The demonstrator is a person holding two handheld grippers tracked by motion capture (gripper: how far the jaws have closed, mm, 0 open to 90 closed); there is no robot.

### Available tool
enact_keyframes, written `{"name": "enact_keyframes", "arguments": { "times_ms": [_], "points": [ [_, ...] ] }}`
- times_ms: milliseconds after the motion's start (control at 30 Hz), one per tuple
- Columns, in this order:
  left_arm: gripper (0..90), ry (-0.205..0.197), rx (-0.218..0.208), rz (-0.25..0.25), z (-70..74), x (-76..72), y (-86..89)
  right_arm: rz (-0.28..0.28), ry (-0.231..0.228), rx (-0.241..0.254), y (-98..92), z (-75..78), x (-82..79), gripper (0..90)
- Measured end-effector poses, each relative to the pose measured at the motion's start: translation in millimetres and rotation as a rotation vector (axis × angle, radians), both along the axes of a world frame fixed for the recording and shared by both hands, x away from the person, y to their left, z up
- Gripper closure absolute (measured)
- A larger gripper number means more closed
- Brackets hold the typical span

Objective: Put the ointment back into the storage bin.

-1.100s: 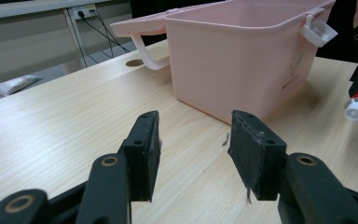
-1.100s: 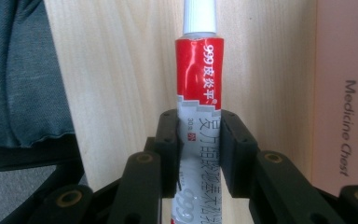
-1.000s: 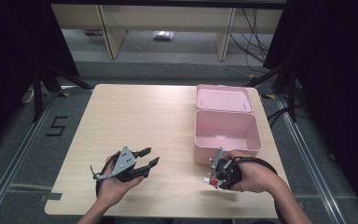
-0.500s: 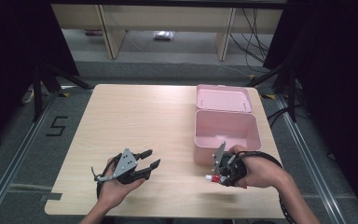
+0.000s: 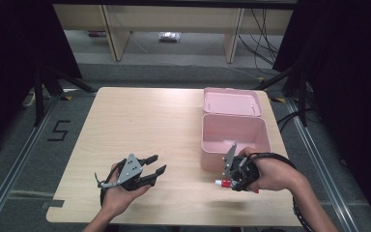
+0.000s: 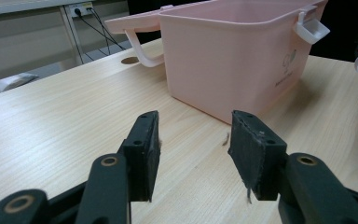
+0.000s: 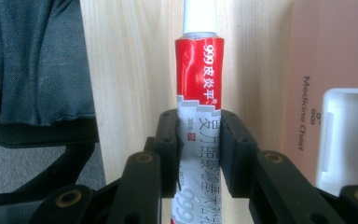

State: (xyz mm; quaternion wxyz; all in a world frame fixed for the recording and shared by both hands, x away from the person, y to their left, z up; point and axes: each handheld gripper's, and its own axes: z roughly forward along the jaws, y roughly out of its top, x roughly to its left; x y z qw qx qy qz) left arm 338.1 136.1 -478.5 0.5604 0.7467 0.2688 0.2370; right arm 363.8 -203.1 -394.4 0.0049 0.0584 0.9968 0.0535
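Right gripper (image 5: 228, 180), low and right of centre in the high view, is clamped on a red-and-silver squeezable ointment tube with a white cap (image 7: 199, 93); in the right gripper view its two black jaws press the tube's flattened silver body from either side, with the cap end running out past the top of the frame. The person's right hand (image 5: 265, 173) wraps the gripper from the right, forearm coming in from the bottom right corner, and the tube's red end and white cap poke out toward the left, just above the tabletop. Its grey plate stands up just in front of the near wall of an open pale pink plastic box (image 5: 235, 140), whose hinged lid (image 5: 232, 101) lies flat behind it. The right gripper view shows the words "Medicine Chest" on the pink wall at the right edge.

Left gripper (image 5: 149, 169), in the lower left of the high view, has its jaws spread apart with nothing between them; the left hand (image 5: 118, 195) cradles it from below, palm up, jaws pointing right toward the box. In the left gripper view the jaws frame bare wood, and the pink box fills the upper right, with a white latch on its side.

Both hands work over a light wooden rectangular table (image 5: 140, 121). Around it is grey floor, black curtains at both sides, pale shelving legs across the top of the frame, and cables in the upper right.
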Motion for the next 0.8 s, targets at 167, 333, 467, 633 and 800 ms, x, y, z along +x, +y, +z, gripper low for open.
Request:
{"name": "enact_keyframes", "arguments": {
  "times_ms": [167,333,467,633,800],
  "points": [
    [52.0,-0.001,-0.002,-0.001,0.5,0.1,-0.6,0.032,-0.012,0.0,-2.0,7.4,2.7,72.0],
    [52.0,0.001,0.0,-0.001,0.1,-0.1,-0.3,0.039,-0.011,0.016,-4.3,15.2,5.4,72.0],
    [52.0,0.0,-0.003,-0.002,0.6,-0.3,-0.8,-0.001,-0.007,0.012,-5.2,20.6,4.5,72.0],
    [51.9,-0.005,-0.017,-0.008,0.5,0.3,-1.4,-0.007,-0.022,0.011,-6.8,26.2,5.7,72.0],
    [51.9,-0.004,-0.014,-0.009,0.5,0.0,-1.5,0.015,-0.031,0.017,-9.1,31.2,10.5,72.0]
  ]
}}
